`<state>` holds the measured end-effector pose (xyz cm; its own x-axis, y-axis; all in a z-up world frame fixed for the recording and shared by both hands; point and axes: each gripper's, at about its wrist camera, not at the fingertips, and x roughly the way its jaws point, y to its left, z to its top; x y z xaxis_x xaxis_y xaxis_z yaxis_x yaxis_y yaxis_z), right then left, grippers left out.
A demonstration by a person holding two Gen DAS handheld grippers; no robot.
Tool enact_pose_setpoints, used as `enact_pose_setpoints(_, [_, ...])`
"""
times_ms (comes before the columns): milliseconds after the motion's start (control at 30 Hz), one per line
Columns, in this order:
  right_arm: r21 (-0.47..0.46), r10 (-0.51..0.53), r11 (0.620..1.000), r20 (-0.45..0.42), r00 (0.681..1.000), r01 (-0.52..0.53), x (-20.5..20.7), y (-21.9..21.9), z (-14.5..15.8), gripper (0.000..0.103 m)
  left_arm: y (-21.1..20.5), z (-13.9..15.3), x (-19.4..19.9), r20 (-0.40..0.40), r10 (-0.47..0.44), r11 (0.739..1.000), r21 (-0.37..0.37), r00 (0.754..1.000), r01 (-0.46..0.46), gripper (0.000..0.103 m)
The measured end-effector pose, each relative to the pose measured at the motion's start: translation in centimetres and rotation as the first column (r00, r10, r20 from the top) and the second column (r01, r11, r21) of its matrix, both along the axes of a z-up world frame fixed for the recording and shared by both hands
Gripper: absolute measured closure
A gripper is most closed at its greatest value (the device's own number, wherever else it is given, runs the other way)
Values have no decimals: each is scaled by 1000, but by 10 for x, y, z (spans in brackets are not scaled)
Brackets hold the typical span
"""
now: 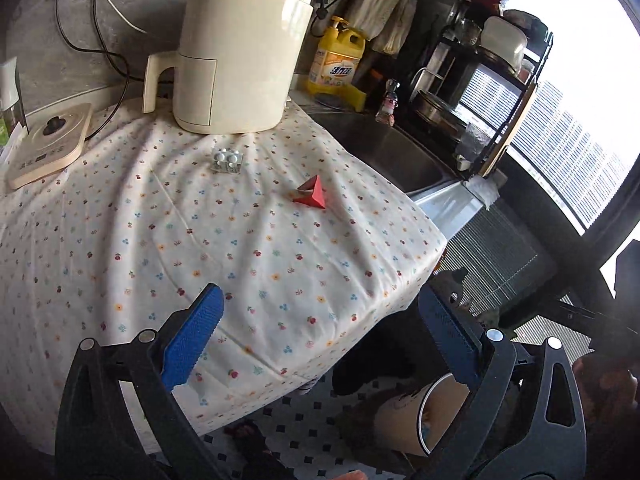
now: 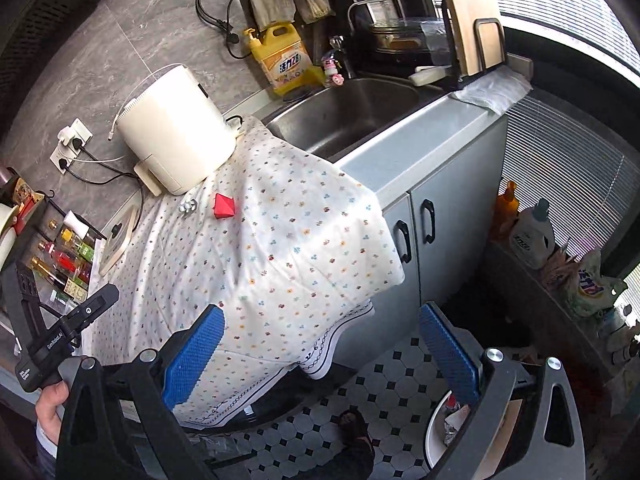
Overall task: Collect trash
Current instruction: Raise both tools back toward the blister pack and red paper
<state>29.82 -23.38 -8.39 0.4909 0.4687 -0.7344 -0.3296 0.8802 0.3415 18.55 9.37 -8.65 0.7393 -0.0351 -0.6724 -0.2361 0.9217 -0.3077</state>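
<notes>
A red folded paper scrap lies on the flowered cloth, right of centre. A used pill blister pack lies beyond it, in front of the cream kettle. Both show small in the right wrist view, the red scrap and the blister pack. My left gripper is open and empty, above the cloth's near edge. My right gripper is open and empty, held off the counter's front corner. A white trash bin sits on the floor below, in the left wrist view and in the right wrist view, with crumpled trash inside.
A cream kettle and a flat cream base stand at the back of the cloth. A steel sink, a yellow detergent bottle and a dish rack lie to the right. Grey cabinet doors face a tiled floor.
</notes>
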Motion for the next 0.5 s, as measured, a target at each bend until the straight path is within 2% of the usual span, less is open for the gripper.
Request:
enact_pose_setpoints(267, [-27,29,999,7,1000,-29,29,57,-1,8,52,-9,22,2,32,999,-17,999,-32,6])
enact_pose_setpoints(500, [-48,34,998,-4,999,-34,60,101,-12,8,89,-19,56,-2,12,1000,-20,1000,-12,6])
